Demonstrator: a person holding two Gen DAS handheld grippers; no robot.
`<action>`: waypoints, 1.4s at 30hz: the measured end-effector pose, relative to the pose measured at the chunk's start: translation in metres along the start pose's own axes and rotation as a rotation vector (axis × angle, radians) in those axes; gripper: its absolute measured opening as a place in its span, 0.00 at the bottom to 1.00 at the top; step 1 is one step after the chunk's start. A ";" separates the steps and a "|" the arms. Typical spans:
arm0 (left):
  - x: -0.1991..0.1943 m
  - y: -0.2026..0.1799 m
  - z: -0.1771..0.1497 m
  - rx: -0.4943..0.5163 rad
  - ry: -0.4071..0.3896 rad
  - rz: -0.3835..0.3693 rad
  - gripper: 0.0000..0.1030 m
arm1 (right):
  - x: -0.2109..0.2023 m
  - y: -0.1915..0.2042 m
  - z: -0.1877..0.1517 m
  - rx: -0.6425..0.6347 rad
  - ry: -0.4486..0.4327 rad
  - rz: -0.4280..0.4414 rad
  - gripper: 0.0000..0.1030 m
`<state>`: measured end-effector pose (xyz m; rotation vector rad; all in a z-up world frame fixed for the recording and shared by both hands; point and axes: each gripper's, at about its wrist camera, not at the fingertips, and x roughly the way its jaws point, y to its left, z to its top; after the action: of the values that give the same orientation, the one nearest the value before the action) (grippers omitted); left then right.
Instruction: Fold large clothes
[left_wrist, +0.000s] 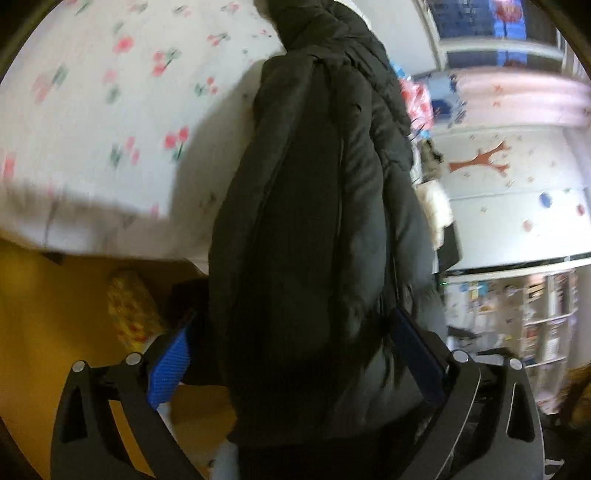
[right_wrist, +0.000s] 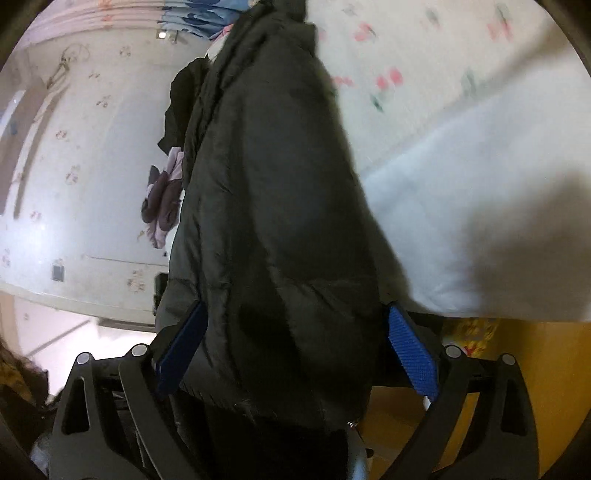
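little folding appears done: the jacket is held up off the flowered bed, bunched and hanging, so laying flat and folding are judged still ahead. a thick, dark, quilted bulk is clamped between the pads of the left gripper and the right gripper.

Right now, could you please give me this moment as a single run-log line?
stage: lifting | left gripper: shut on black puffer jacket | right gripper: shut on black puffer jacket | jacket: bunched, above floral bedsheet | fold: not visible
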<state>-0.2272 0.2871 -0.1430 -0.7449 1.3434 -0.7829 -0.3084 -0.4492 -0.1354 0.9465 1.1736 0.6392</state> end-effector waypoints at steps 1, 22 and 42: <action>0.001 0.000 -0.001 -0.006 -0.006 -0.014 0.93 | 0.003 -0.006 -0.001 0.020 0.007 0.030 0.90; 0.011 -0.014 -0.042 0.066 -0.072 -0.066 0.42 | 0.010 0.035 -0.022 -0.160 -0.045 0.172 0.22; -0.053 -0.051 -0.102 0.227 -0.108 -0.183 0.19 | -0.037 0.076 -0.080 -0.206 -0.088 0.228 0.72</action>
<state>-0.3356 0.3020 -0.0806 -0.7243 1.0781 -1.0078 -0.3915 -0.4214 -0.0584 0.9294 0.9101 0.8754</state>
